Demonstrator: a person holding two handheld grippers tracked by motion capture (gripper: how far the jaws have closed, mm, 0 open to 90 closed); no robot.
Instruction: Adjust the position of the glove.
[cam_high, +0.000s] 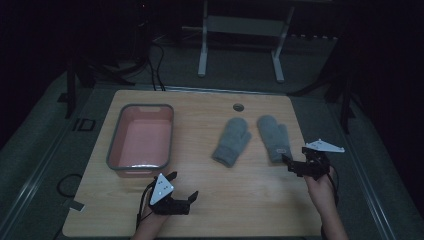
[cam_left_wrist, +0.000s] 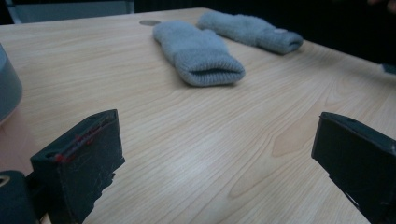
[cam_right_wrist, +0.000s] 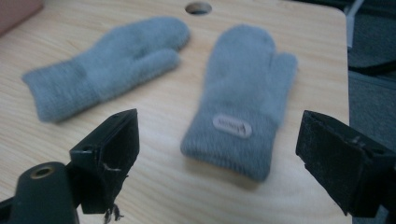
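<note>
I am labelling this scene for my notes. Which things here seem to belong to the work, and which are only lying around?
Probably part of the work:
- mitten with label, before the right gripper, jaws open
- second mitten
- pink bin
- left gripper, jaws open

Just lying about:
- cables on the floor
- white frame behind the table

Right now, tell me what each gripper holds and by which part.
Nothing is held. The left gripper is open over bare table. The right gripper is open too, its jaws near the cuff of the labelled mitten without touching it.
</note>
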